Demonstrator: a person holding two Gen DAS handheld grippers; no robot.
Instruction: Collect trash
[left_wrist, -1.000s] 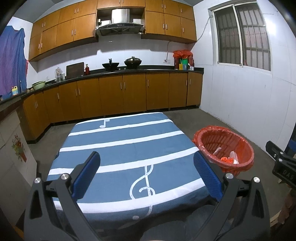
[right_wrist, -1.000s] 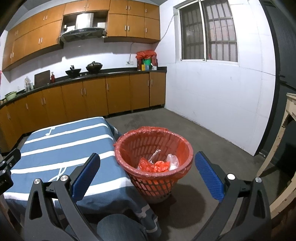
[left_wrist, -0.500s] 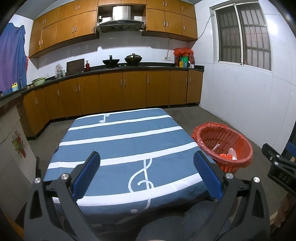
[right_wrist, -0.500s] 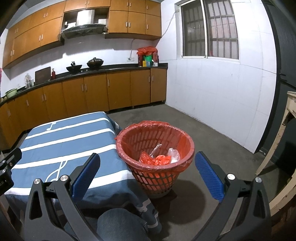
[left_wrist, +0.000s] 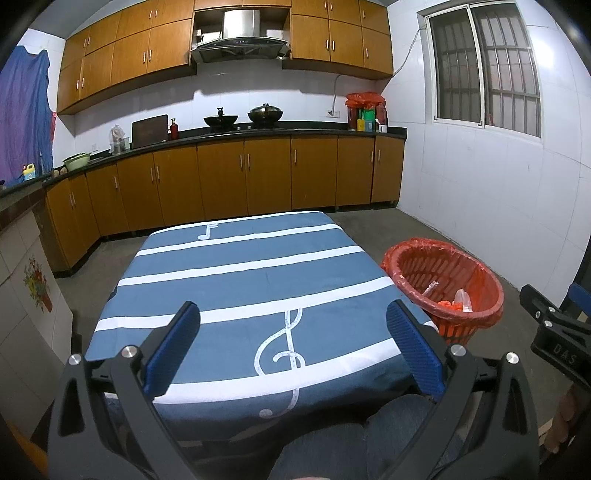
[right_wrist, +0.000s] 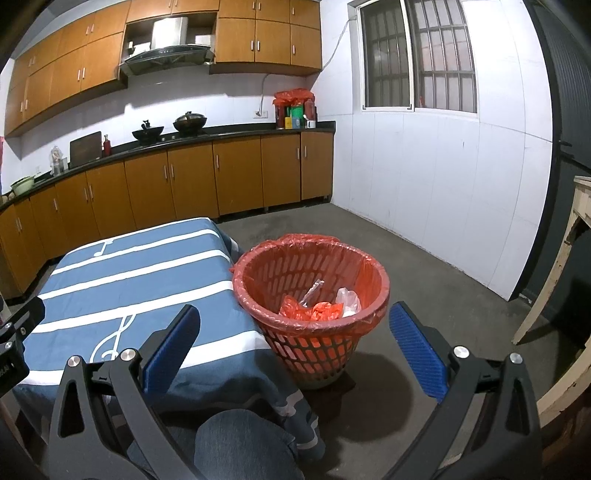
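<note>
both cameras have drawn back and tilted upward since earlier. left gripper and right gripper gape empty. trash lies inside red basket, beside striped table.

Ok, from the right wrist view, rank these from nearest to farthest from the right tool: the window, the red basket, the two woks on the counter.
1. Red basket: on the floor just ahead of the right tool, beside the table's corner.
2. Woks: on the far counter, ahead and to the left.
3. Window: high on the right wall; too close to the woks to rank firmly.
</note>
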